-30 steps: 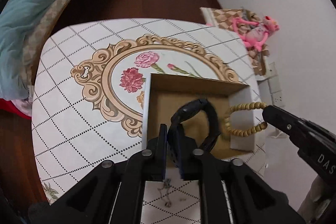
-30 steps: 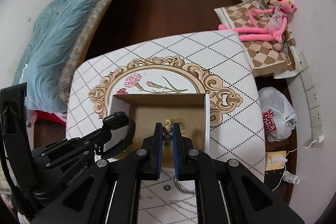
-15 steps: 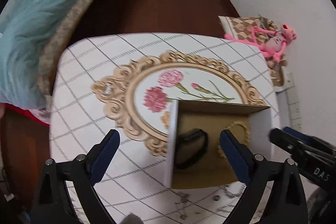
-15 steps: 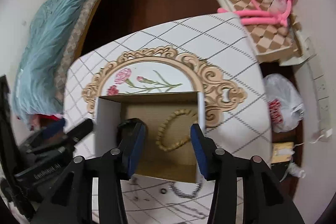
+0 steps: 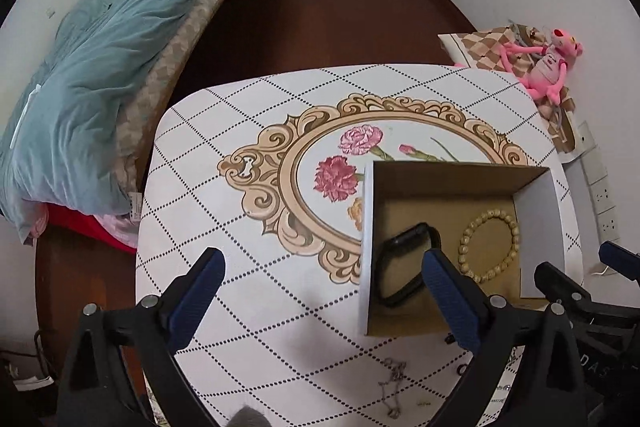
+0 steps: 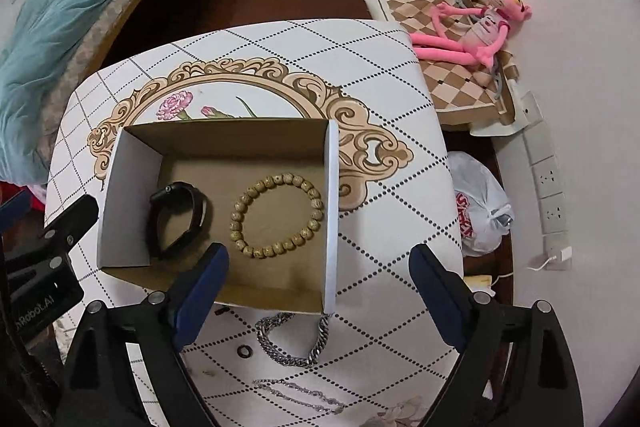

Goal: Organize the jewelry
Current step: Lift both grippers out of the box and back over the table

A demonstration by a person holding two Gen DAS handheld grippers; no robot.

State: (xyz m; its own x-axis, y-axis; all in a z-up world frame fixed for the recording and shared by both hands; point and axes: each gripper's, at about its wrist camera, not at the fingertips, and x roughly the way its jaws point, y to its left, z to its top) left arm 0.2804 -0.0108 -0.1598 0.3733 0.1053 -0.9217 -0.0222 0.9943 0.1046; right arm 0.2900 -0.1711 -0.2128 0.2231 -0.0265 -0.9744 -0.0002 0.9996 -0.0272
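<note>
An open cardboard box stands on the patterned table. A black wristband and a wooden bead bracelet lie inside it. A thick silver chain, a small dark ring and a thin silver chain lie on the table in front of the box. My left gripper is open and empty, above the table left of the box. My right gripper is open and empty, above the box's near wall.
The table has a white diamond cloth with an ornate floral frame. A bed with a teal quilt is at the left. A pink plush toy on a checkered cushion and a plastic bag lie on the floor at the right.
Both grippers opened and pulled back and up. The wristband left my left gripper and the bead bracelet left my right gripper; both now lie in the box.
</note>
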